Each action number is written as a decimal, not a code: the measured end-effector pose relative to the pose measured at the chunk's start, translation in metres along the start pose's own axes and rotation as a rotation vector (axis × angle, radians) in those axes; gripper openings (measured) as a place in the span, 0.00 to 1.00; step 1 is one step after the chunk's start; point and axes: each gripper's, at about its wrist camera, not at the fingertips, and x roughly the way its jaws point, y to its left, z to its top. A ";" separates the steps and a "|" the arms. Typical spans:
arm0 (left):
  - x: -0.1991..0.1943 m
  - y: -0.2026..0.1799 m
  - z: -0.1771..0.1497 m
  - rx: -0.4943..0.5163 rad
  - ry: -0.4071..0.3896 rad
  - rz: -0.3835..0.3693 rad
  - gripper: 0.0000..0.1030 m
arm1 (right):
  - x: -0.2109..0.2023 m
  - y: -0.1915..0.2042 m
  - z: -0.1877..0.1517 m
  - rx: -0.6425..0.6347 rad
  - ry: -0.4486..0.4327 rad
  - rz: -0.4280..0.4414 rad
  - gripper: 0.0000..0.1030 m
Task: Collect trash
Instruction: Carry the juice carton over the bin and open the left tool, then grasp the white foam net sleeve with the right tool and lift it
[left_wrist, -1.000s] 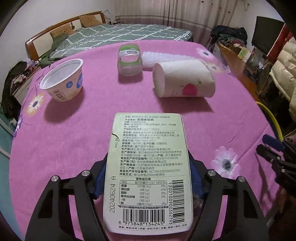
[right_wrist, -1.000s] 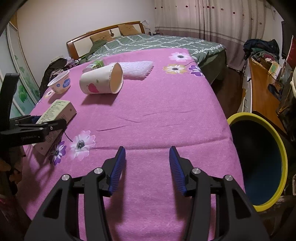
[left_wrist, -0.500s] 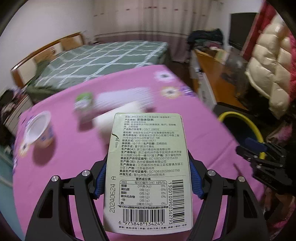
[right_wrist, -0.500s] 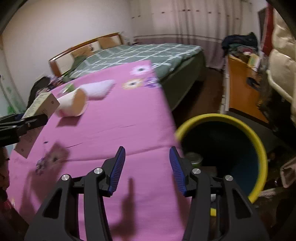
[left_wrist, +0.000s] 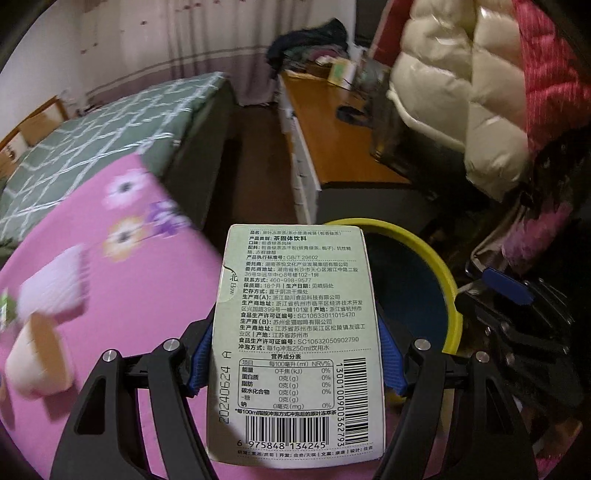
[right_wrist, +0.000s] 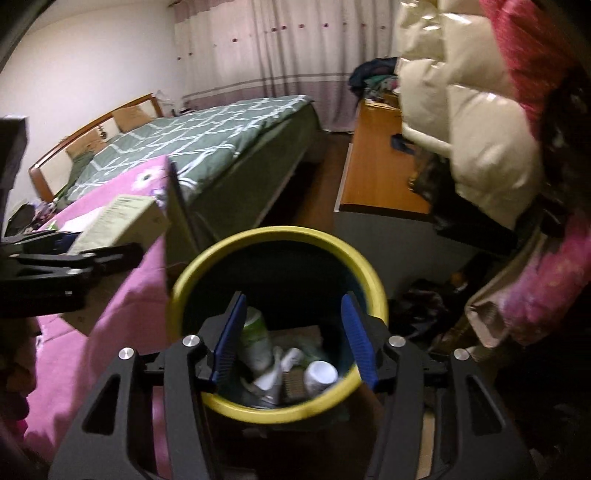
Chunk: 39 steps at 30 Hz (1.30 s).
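Note:
My left gripper (left_wrist: 295, 350) is shut on a pale green carton (left_wrist: 295, 295) with printed text and barcodes, its blue pads pressed on both sides. The carton's top edge overlaps the near rim of a yellow-rimmed bin (left_wrist: 439, 266) beside the pink table. In the right wrist view the carton (right_wrist: 122, 218) hangs left of the bin (right_wrist: 273, 232). My right gripper (right_wrist: 293, 299) hovers over the bin mouth, its jaws opening with nothing between them. Inside lie a green-white bottle (right_wrist: 255, 343) and a white cup (right_wrist: 319, 374). A paper cup (left_wrist: 37, 362) lies blurred on the table.
The pink flowered tablecloth (left_wrist: 129, 295) ends just left of the bin. Behind stand a bed with a green checked quilt (right_wrist: 207, 133) and a wooden desk (left_wrist: 332, 147). Puffy white and red jackets (right_wrist: 472, 122) hang close on the right, above clutter on the floor.
Both grippers swung right, off the table toward the bin. The left one still grips the carton. The right one now stands over the bin mouth, its jaws slightly wider.

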 end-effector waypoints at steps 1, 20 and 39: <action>0.010 -0.009 0.005 0.009 0.010 -0.006 0.69 | -0.001 -0.004 -0.001 0.005 0.000 -0.006 0.51; -0.050 0.069 -0.053 -0.149 -0.075 0.067 0.87 | 0.013 0.037 -0.002 -0.071 0.029 0.017 0.54; -0.153 0.310 -0.206 -0.528 -0.168 0.526 0.90 | 0.063 0.263 0.073 -0.303 0.062 0.280 0.54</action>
